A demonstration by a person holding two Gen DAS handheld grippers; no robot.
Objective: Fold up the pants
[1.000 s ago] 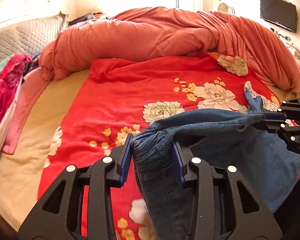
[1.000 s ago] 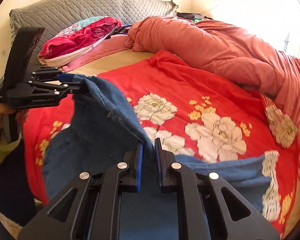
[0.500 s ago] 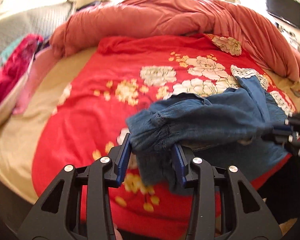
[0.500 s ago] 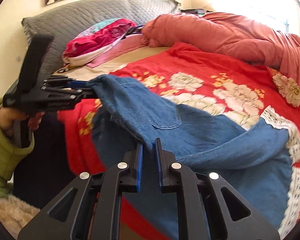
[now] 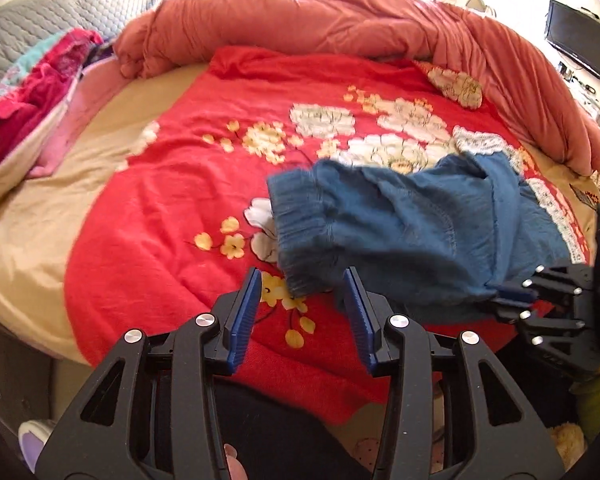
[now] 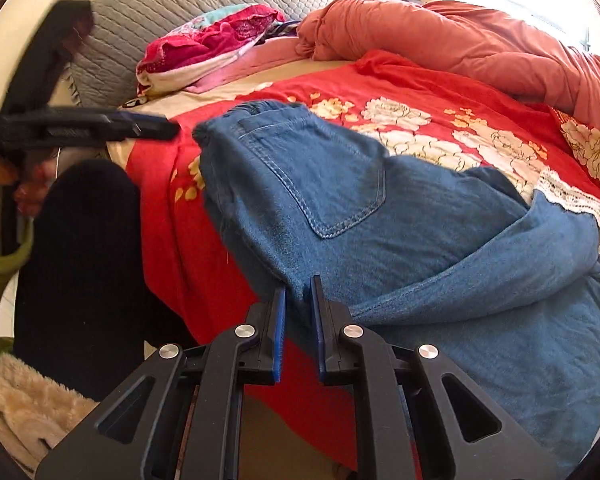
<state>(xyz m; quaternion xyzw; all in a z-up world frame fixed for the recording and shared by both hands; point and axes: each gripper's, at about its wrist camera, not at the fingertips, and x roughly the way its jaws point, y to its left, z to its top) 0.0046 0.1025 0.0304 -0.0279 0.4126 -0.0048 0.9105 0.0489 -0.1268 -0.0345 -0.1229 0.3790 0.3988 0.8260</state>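
Blue jeans [image 5: 400, 220] lie bunched on the red floral blanket [image 5: 172, 200], waistband toward the left. My left gripper [image 5: 302, 292] has its jaws opening. A waistband corner reaches in between the blue pads [image 5: 244, 320], and neither pad presses on it. In the right wrist view the left gripper [image 6: 156, 126] hangs a small gap away from the waistband [image 6: 236, 120]. My right gripper [image 6: 298, 304] is shut on a denim fold of the jeans [image 6: 380, 240], below the back pocket. From the left wrist view the right gripper [image 5: 508, 294] pinches the jeans' near right edge.
A bunched salmon duvet [image 5: 340, 20] runs along the far side of the bed. Pink and red clothes [image 6: 220, 40] are piled by the grey quilted headboard [image 6: 160, 4]. A person's black-clad leg [image 6: 80, 260] stands at the near bed edge. A television [image 5: 580, 48] hangs at far right.
Both grippers came back toward the near bed edge and lower, and the jeans dropped from hanging onto the blanket. The left jaws widened and the waistband slipped out of their grip.
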